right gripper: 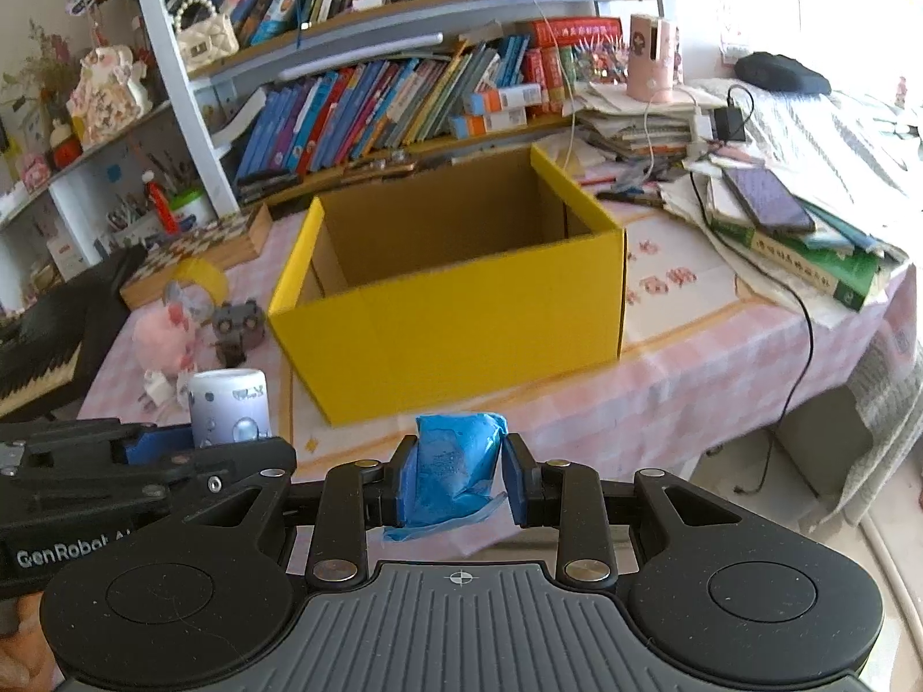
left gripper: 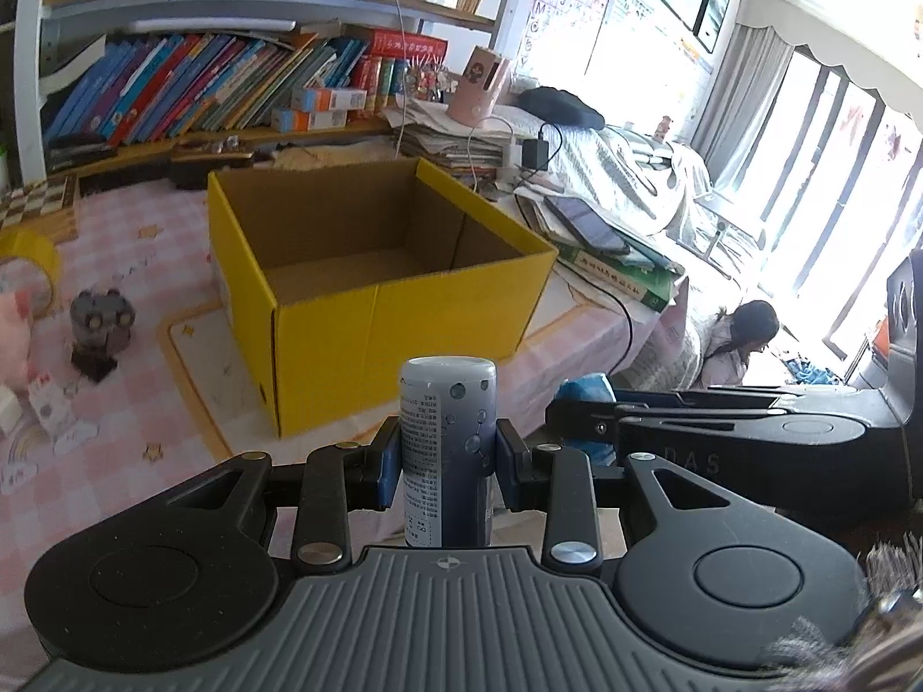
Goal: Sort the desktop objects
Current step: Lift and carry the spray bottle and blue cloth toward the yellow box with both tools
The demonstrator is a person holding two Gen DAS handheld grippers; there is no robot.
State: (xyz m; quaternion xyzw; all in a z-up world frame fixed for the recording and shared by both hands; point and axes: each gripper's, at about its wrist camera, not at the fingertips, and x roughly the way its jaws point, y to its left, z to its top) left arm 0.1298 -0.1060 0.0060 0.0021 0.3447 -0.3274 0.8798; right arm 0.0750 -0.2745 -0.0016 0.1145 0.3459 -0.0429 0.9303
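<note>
Left gripper (left gripper: 447, 464) clamped on one upright grey can (left gripper: 447, 450), right gripper (right gripper: 456, 478) squeezing one blue packet (right gripper: 453, 470), one open yellow box (right gripper: 450, 311) ahead, two small toys (right gripper: 199, 328) beside it.

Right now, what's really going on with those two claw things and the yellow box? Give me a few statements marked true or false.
1. The left gripper clamps an upright grey-blue can. True.
2. The right gripper is open and holds nothing. False: it is shut on a blue plastic packet.
3. The yellow box already holds the can. False: its visible interior looks bare, and the can is outside.
4. A small grey toy stands on the pink checked tablecloth. True.
</note>
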